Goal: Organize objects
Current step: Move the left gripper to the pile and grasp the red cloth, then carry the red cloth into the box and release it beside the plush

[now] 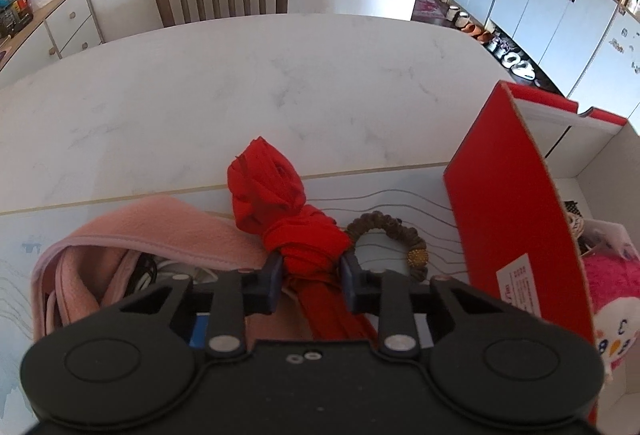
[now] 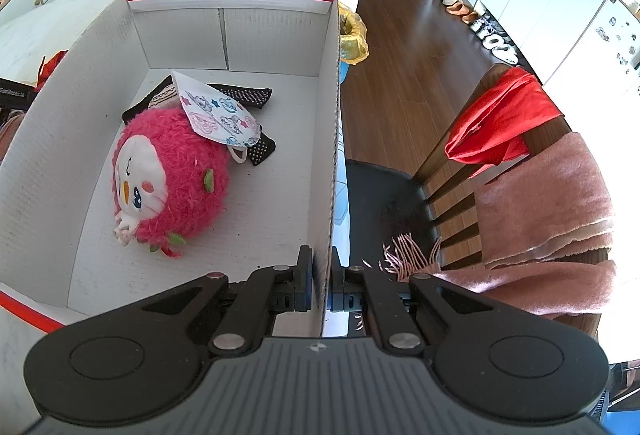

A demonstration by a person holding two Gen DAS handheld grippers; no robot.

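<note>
left gripper [image 1: 312, 275]: jaws are set on either side of a knotted red cloth [image 1: 280, 211], the pads touching its knot; the cloth is pinched. no earlier view is supplied for comparison.

red cloth: laid on the marble table [image 1: 240, 83], near the table's near edge, its rolled end pointing toward the far edge; part of it is overlapped onto a pink fleece band [image 1: 132, 235].

pink fleece band: found to the left of the cloth, looped; dark items are seen inside the loop, not identified.

beaded bracelet [image 1: 392, 239]: placed just beside the cloth, between it and the box wall.

red-and-white cardboard box [image 2: 80, 139]: stood at the table's right edge, open-topped.

right gripper [image 2: 322, 275]: pressed together on the box's right wall, one finger inside and one outside.

box contents: a pink plush toy [image 2: 176, 175] is rested on the floor of the box, toward the left wall; a printed face mask [image 2: 216, 115] is leaned on it; black dotted fabric [image 2: 256, 95] is lodged beneath the mask.
</note>
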